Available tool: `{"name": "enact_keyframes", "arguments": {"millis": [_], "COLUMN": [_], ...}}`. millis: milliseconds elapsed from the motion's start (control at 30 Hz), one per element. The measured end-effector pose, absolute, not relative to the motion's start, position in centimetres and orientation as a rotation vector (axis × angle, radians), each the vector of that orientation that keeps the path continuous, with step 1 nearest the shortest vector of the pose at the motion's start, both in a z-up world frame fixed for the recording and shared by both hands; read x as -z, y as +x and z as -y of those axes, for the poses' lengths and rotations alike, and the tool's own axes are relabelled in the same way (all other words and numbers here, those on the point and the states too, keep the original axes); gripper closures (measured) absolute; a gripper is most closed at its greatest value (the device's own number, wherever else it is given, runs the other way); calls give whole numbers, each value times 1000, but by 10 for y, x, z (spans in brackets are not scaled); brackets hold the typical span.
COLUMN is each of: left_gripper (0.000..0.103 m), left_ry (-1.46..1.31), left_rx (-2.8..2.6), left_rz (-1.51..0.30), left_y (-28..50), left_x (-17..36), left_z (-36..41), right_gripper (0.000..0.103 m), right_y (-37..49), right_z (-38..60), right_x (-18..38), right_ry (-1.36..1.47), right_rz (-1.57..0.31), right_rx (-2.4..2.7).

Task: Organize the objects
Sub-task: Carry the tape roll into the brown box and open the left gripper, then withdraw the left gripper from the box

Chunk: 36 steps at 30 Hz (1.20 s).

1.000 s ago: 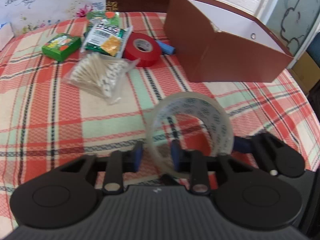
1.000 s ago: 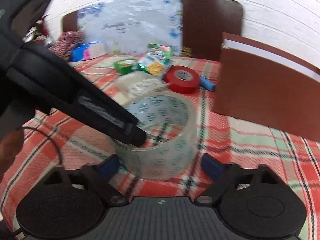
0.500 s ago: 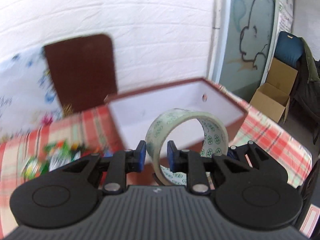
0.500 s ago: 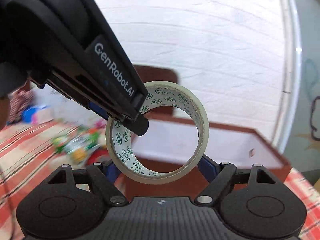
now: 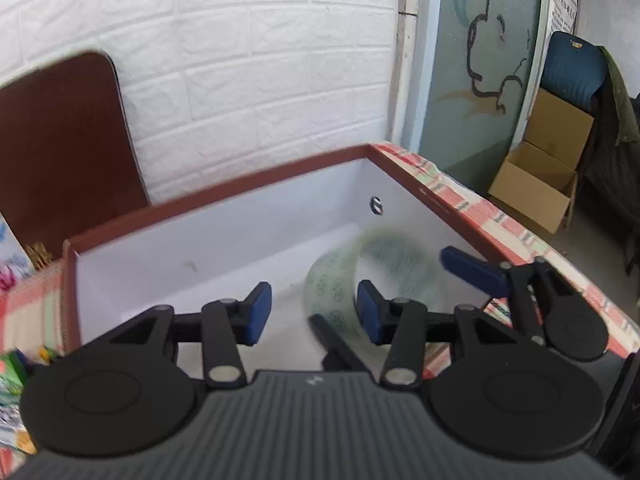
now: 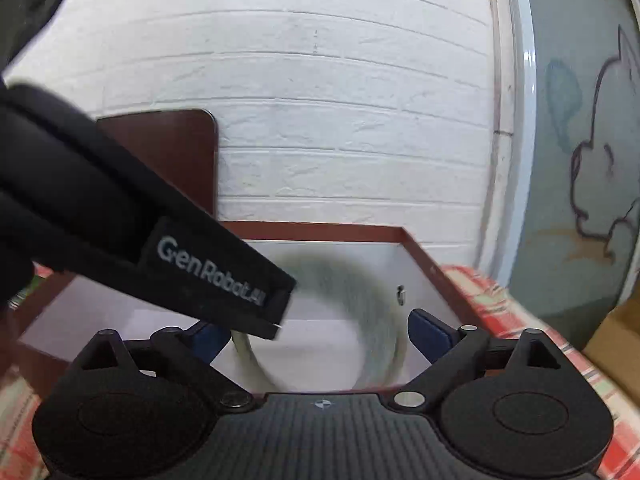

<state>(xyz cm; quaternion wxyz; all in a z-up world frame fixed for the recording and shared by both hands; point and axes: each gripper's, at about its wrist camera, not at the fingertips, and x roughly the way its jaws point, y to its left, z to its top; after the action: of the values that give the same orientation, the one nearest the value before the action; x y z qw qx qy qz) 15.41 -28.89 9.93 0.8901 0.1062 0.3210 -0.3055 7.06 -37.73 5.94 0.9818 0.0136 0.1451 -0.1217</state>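
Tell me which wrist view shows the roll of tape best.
The left wrist view: the tape roll shows its green printed pattern, though blurred, inside the brown box. The right wrist view gives only a grey smeared ring, its left side hidden behind the left tool.

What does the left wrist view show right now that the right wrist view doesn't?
Only the left wrist view: the left gripper, its jaws opening off the blurred tape roll, a cardboard box on the floor, green packets at the left edge.
Only the right wrist view: the right gripper, jaws opening around the roll.
Both: the brown box with its white inside, and the brick wall.
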Motion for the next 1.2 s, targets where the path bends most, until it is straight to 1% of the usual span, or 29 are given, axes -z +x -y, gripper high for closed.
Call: {"name": "enact_keyframes", "arguments": {"millis": [100, 133, 167, 333, 433, 467, 533, 567, 667, 767, 900, 1200], "left_gripper": [51, 49, 47, 41, 40, 40, 38, 36, 32, 31, 29, 26], "left_ry": [248, 233, 216, 188, 187, 186, 181, 179, 176, 190, 201, 170], "left_rx": [603, 606, 608, 558, 513, 498, 469, 453, 402, 363, 321, 247], "left_rz": [-628, -620, -615, -583, -585, -590, -595, -595, -597, -592, -596, -611], "left_y": [141, 137, 132, 111, 102, 100, 95, 92, 84, 73, 59, 46], "left_x": [-103, -108, -113, -134, -140, -140, -141, -140, -137, -133, -124, -113], "left_z": [285, 281, 277, 256, 242, 237, 226, 220, 203, 187, 164, 116], "right_gripper": [10, 10, 10, 10, 10, 9, 2, 1, 1, 1, 1, 1], "right_y": [62, 59, 55, 31, 10, 7, -3, -10, -31, -32, -53, -56], "right_z": [367, 365, 364, 365, 366, 361, 350, 350, 356, 352, 332, 298], "right_x": [-62, -64, -66, -76, -82, -81, -81, -83, -83, -84, -80, -93], "right_ry": [-43, -47, -41, 32, 59, 54, 38, 38, 73, 81, 98, 106], "right_rz": [-247, -235, -227, -200, -148, -119, -56, -20, 80, -7, -17, -74], "right_rx": [285, 281, 277, 294, 317, 332, 372, 385, 396, 389, 387, 283]}}
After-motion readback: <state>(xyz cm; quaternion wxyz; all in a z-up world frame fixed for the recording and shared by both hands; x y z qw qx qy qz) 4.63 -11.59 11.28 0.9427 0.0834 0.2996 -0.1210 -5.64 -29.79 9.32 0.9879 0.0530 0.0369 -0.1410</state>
